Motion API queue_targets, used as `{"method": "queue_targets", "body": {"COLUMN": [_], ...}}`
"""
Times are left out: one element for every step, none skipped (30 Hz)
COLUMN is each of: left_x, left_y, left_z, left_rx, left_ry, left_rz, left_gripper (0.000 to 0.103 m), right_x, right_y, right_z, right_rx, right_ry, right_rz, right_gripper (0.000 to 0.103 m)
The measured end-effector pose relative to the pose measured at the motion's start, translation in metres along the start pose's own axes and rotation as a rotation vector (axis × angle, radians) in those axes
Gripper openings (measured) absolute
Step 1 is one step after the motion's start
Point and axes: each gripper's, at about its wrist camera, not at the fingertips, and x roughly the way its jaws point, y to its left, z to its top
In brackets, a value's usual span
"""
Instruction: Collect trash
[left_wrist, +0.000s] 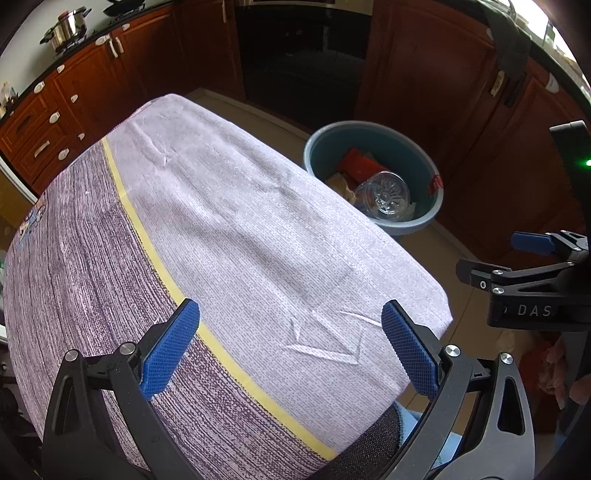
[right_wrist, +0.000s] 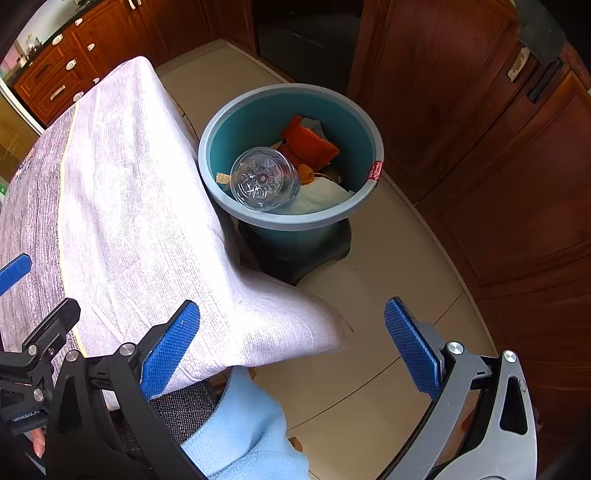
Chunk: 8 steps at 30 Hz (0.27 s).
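both claws are sitting released and empty: left gripper (left_wrist: 290, 347) over the cloth-covered table (left_wrist: 229, 229), right gripper (right_wrist: 291, 347) off the table's corner, above the floor. risk, as i'm judging it: nothing is showing on the cloth, so any further reach is likely snagging fabric and dragging it; the bin (right_wrist: 360, 110) is standing just beside the table edge and could get knocked. trash is lying in the bin: a clear plastic bottle (right_wrist: 264, 179) bottom-up, a red wrapper (right_wrist: 310, 142), white paper (right_wrist: 325, 194).
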Motion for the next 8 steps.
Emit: {"method": "queue_targets", "body": {"left_x": [-0.0008,-0.0013,-0.0015,-0.0017,-0.0021,-0.002,-0.0017,-0.0013], "left_y": [-0.0008,-0.002,-0.0029,-0.0042,-0.0054,-0.0064,-0.0066,-0.0068], "left_z": [-0.0001,-0.0002,-0.0001,-0.0001,-0.0005,-0.0008,-0.0012,-0.0015], "left_rx": [0.004,0.008,0.016,0.024,0.029,0.033,0.033,0.033], "left_ry": [-0.003,-0.004,-0.002,-0.003,-0.004,-0.004,-0.002,-0.001], "left_rz": [0.001,0.003,0.002,0.0,0.0,-0.001,-0.003,-0.005], "left_gripper": [0.099,0.099,0.099,0.099,0.099,0.099,0.099,0.099], "right_x": [-0.0002,-0.0001,-0.0001,-0.0002,-0.0004,-0.0004,-0.0002,-0.0007], "right_y": [-0.0002,-0.0002,-0.0002,-0.0002,-0.0001,0.0,-0.0004,-0.0003], "right_z": [0.0003,0.0003,0.0003,0.0003,0.0003,0.0003,0.0009,0.001], "right_rx": [0.0,0.0,0.0,0.0,0.0,-0.001,-0.002,-0.003], "right_ry": [0.0,0.0,0.0,0.0,-0.001,-0.001,-0.001,0.0], "right_rz": [0.0,0.0,0.0,0.001,0.0,-0.001,0.0,0.001], "right_gripper": [0.096,0.096,0.096,0.096,0.096,0.096,0.096,0.096]}}
